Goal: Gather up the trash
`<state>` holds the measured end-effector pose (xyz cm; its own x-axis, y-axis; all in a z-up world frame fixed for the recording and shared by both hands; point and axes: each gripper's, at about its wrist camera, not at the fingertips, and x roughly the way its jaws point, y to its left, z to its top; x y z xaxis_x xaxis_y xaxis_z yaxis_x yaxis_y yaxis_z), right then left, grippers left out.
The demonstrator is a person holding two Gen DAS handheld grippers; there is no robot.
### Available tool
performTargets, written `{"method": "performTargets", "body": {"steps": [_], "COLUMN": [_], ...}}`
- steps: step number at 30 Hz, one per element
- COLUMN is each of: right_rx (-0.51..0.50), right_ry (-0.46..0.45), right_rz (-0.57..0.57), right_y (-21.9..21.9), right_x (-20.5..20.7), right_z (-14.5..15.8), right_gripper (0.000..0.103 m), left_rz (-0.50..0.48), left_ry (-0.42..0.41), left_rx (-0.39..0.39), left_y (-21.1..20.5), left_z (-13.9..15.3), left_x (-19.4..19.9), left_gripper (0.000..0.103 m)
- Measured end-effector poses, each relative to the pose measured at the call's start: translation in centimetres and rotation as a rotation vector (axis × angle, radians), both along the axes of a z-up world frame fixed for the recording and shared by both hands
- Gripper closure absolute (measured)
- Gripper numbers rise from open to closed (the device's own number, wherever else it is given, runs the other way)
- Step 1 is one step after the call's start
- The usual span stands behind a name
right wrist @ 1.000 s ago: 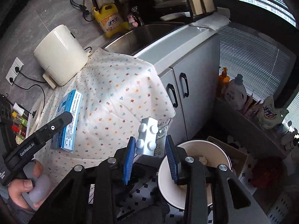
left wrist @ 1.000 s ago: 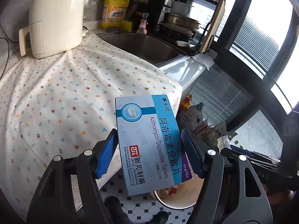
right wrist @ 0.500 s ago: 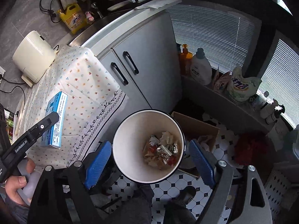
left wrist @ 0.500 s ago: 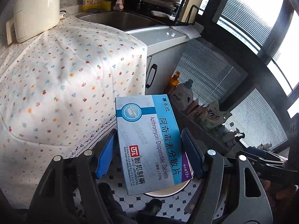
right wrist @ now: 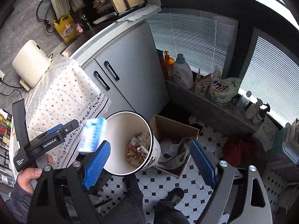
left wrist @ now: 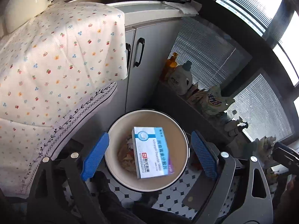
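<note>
Partly blurred medicine box (right wrist: pixel 92 136) at bin (right wrist: pixel 119 168) rim; bin base hidden.

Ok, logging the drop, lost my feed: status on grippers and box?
Left gripper jaws just opened, nothing between them. Right gripper open, empty. Medicine box loose over the trash bin, mid-drop. Nothing in the way.

Medicine box (left wrist: pixel 152 152): printed card, smooth, slight sheen; blurred in the right wrist view

Waste bin (left wrist: pixel 179 130): smooth cream inside, looks like plastic, dark rim; crumpled paper scraps (right wrist: pixel 138 149) at bottom

Gripper pads (left wrist: pixel 95 155): blue, knobbly rubbery texture; frames matt black plastic with bright metal screws

Tablecloth (left wrist: pixel 56 56): soft matt cloth, small flower print

Cabinet doors (right wrist: pixel 130 59): smooth grey, satin finish, black handles

Floor (right wrist: pixel 186 183): glossy black and white tile

Carton (right wrist: pixel 173 128): plain brown cardboard
</note>
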<state>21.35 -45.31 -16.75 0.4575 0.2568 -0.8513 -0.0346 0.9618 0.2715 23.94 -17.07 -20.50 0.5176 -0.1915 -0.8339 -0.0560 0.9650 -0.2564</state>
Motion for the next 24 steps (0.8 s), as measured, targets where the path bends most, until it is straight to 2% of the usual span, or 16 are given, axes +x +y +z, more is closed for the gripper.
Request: {"method": "performTargets", "body": {"steps": [1, 4, 11, 17, 24], "right_rx": [0.003, 0.024, 0.090, 0.080, 0.072], "right_ry": [-0.003, -0.009, -0.001, -0.015, -0.051], "right_rz": [0.005, 0.022, 0.080, 0.137, 0.121], "right_y": [-0.1, 0.1, 2.6, 5.7, 10.3], "right_x": [-0.1, 0.0, 1.0, 1.7, 1.1], "right_z": [0.1, 0.6, 2.2, 5.1, 9.6], "right_gripper": [0.018, 0.018, 0.018, 0.016, 0.012], "left_rz": [0.015, 0.051, 0.128, 0.149, 0.142], "left_ry": [0.002, -0.028, -0.064, -0.112, -0.145], "left_rx": [-0.019, 0.010, 0.009, 0.016, 0.026], "left_y": [0.4, 1.5, 5.3, 9.0, 14.7], "left_z": [0.2, 1.7, 6.5, 11.0, 15.3], "left_x": [-0.2, -1.2, -3.7, -5.9, -8.2], "left_gripper": [0.011, 0.006, 0.006, 0.006, 0.006]}}
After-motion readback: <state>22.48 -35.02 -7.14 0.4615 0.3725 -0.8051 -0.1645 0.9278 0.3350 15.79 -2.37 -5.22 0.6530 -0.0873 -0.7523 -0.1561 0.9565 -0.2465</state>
